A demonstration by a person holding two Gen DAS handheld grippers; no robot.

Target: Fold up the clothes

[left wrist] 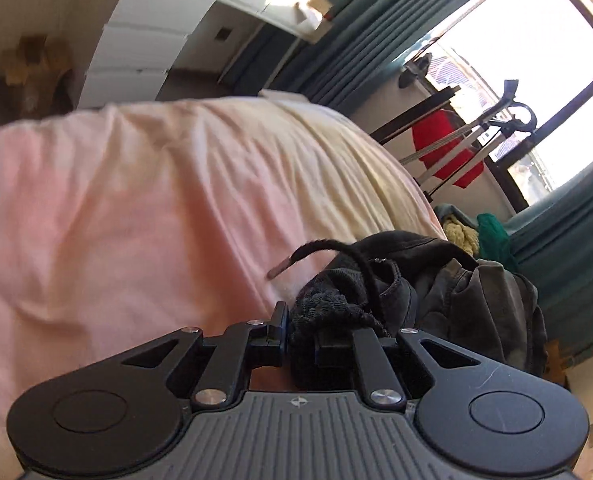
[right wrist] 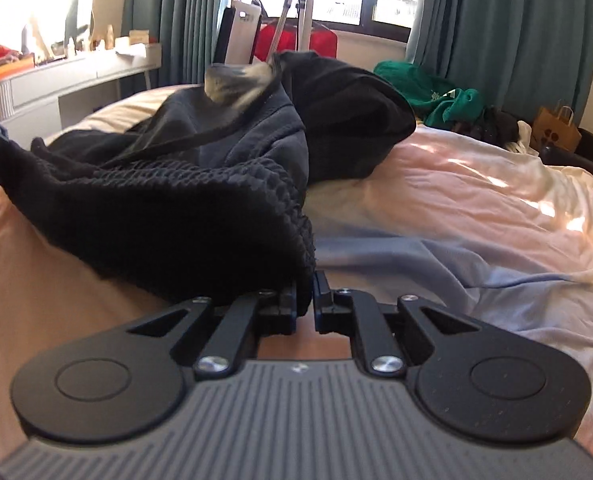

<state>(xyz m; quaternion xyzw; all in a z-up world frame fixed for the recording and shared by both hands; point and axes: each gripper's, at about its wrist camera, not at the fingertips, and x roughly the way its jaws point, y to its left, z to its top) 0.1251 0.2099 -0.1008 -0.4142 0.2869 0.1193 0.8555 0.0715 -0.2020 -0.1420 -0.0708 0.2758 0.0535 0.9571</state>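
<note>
Both claws pinch the black garment's hem.

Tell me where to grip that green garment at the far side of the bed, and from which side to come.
Probably best the green garment's raised front fold, coming low across the bed from the near side. It lies crumpled in a heap with no flat edge showing, and the black hoodie blocks its left. Both grippers, left and right, are shut on the hoodie now.

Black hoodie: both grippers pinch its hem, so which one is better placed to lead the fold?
Probably right. The right gripper faces the black hoodie across open pink sheet; the left gripper sees only bunched cloth.
</note>
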